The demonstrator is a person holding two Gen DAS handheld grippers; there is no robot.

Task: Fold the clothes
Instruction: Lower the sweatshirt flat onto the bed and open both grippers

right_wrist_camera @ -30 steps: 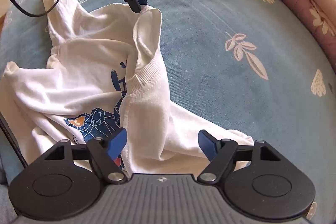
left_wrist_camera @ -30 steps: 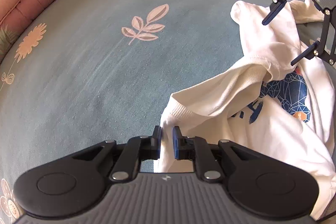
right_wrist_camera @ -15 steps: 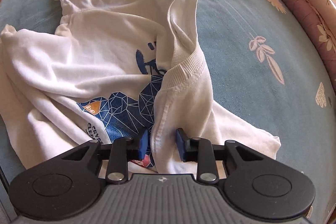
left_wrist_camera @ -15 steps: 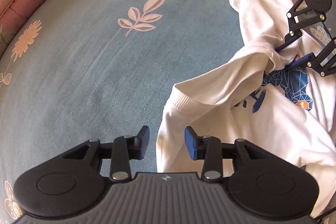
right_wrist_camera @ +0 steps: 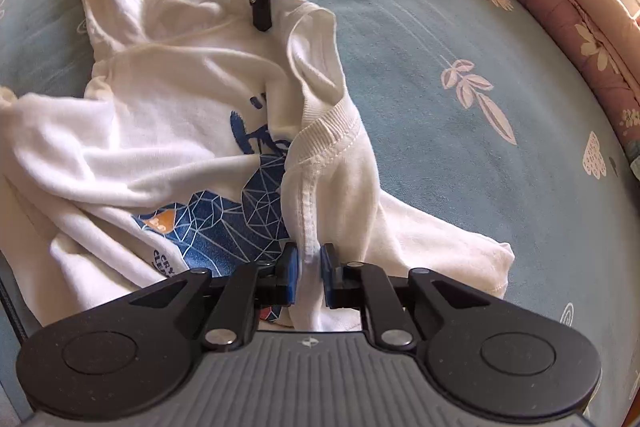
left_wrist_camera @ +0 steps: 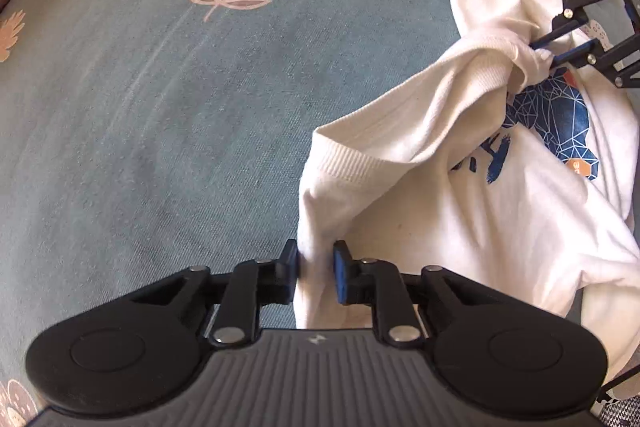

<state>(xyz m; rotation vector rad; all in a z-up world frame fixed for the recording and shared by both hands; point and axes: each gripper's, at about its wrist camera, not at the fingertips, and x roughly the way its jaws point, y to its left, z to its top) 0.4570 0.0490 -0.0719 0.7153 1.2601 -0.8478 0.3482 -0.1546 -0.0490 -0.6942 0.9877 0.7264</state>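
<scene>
A white T-shirt (right_wrist_camera: 168,107) with a blue geometric print (right_wrist_camera: 224,223) is lying crumpled on a blue-grey bedspread (left_wrist_camera: 160,99) patterned with pale leaf and flower motifs. Its ribbed collar (right_wrist_camera: 324,131) is standing up in a ridge between 2 grippers.

The left gripper (left_wrist_camera: 316,275) is pointing down at the near edge of the shirt. Its jaws have just been closing, and they are now pinching a fold of white fabric between the pads.

The right gripper (right_wrist_camera: 308,275) is gripping the shirt along a stitched seam below the collar. Its jaws have also just been closing and are nearly together, with a thin fold of cloth squeezed between the blue pads.

A pink floral quilted border (right_wrist_camera: 560,7) is running along the far edge of the bedspread.
</scene>
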